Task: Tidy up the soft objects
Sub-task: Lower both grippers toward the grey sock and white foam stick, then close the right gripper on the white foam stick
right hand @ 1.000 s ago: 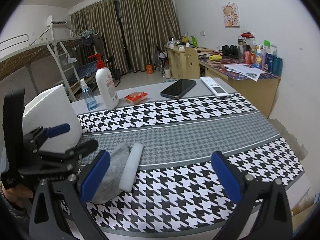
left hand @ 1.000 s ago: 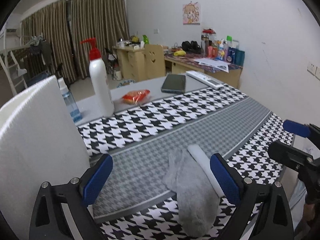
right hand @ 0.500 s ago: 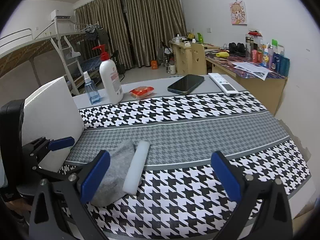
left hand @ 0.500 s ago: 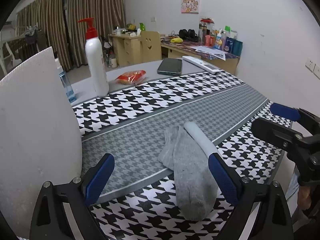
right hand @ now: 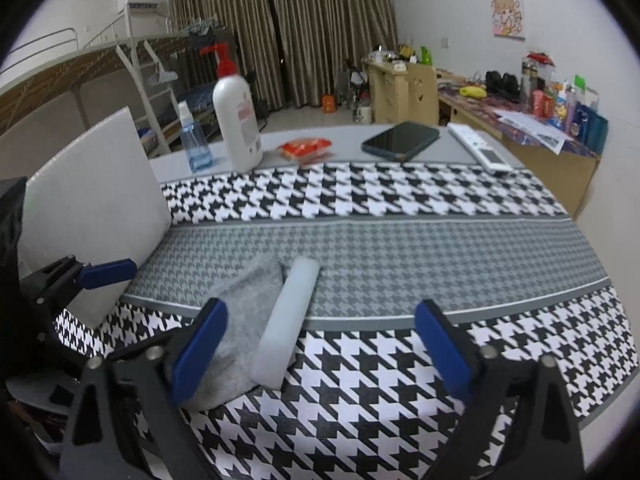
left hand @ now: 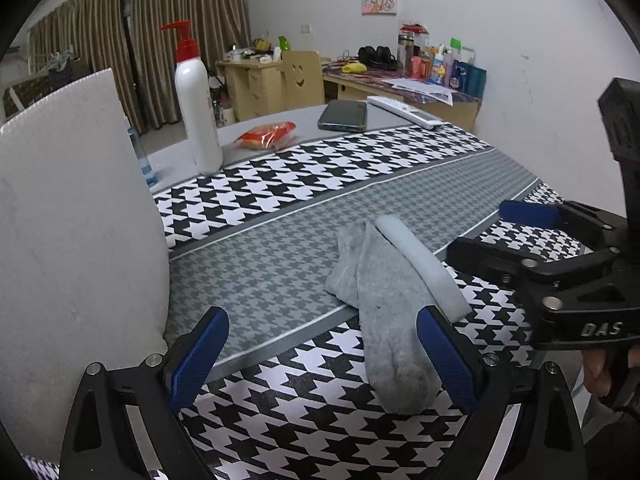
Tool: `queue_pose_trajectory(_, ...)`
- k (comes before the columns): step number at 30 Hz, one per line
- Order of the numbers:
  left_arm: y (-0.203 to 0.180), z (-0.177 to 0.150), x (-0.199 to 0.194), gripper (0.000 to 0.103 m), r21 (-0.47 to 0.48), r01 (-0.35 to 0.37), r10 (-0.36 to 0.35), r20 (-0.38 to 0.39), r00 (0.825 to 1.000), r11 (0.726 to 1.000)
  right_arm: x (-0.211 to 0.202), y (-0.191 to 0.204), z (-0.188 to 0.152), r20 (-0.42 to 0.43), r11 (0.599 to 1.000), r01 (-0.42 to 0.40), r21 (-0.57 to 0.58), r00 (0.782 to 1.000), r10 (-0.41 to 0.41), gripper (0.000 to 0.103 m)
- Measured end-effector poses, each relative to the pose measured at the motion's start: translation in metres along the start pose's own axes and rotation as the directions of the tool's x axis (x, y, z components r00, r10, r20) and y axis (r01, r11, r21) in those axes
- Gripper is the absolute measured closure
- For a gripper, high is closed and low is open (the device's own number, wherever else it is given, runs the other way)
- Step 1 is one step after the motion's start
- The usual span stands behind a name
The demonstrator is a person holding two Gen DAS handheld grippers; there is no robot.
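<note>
Left gripper [left hand: 320,356]: jaws spread wide, holding nothing.
Right gripper [right hand: 320,350]: jaws wide, just been closing slightly, empty.
Grey sock [left hand: 384,320]: flat on houndstooth cloth [left hand: 320,184], toe beside left gripper's right finger.
White roll [right hand: 288,324]: touching the sock, between right gripper's fingers.

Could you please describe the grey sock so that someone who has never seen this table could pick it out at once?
Start at the table covered by the black-and-white houndstooth cloth with a grey band down its middle. Near its front edge, straddling the band's border, lies a soft grey knitted sock, flat and elongated. Unlike the smooth pale white foam roll touching its side, it is darker, limp and fuzzy.
</note>
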State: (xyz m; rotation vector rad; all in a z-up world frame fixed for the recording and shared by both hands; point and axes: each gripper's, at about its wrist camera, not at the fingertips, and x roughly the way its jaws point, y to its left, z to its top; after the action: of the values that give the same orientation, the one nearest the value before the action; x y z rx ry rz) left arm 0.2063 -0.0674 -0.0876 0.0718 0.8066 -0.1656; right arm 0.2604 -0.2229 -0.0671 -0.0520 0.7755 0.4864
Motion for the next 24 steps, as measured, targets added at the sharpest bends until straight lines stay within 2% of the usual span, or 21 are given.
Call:
queue_pose_trajectory(4, 0.001, -0.002, 0.001, 0.007, 0.004, -0.006, 0.006, -0.002, 1.000, 1.000, 0.010, 0.003, -0.003, -0.039, 0.999, -0.034, -0.013, 0.999, 0.034, 0.017)
queue_pose_trajectory(6, 0.000, -0.005, 0.003, 0.007, 0.015, -0.007, 0.008, -0.017, 1.000, 1.000, 0.014, 0.004, -0.002, -0.056, 0.999, -0.049, -0.019, 0.997, 0.048, 0.025)
queue_pose_trajectory(13, -0.002, -0.008, 0.007, 0.006, 0.021, -0.016, 0.016, -0.026, 1.000, 1.000, 0.031, 0.007, -0.004, -0.130, 0.996, -0.090, -0.027, 0.988, 0.085, 0.044)
queue_pose_trajectory(15, -0.004, -0.009, 0.009, 0.006, 0.024, -0.012, 0.012, -0.029, 1.000, 1.000, 0.035, 0.008, -0.005, -0.149, 0.995, -0.100, -0.030, 0.984, 0.094, 0.056)
queue_pose_trajectory(19, -0.004, -0.008, 0.010, 0.006, 0.027, -0.012, 0.013, -0.023, 1.000, 1.000, 0.037, 0.011, -0.004, -0.158, 0.994, -0.107, -0.031, 0.982, 0.100, 0.058)
queue_pose_trajectory(21, -0.005, -0.006, 0.011, 0.006, 0.025, -0.003, 0.004, -0.026, 1.000, 1.000, 0.038, 0.013, -0.003, -0.167, 0.992, -0.120, -0.038, 0.980, 0.112, 0.071)
queue_pose_trajectory(24, -0.005, -0.005, 0.013, 0.006, 0.024, -0.002, 0.003, -0.026, 1.000, 1.000, 0.039, 0.013, -0.002, -0.172, 0.992, -0.123, -0.031, 0.978, 0.116, 0.076)
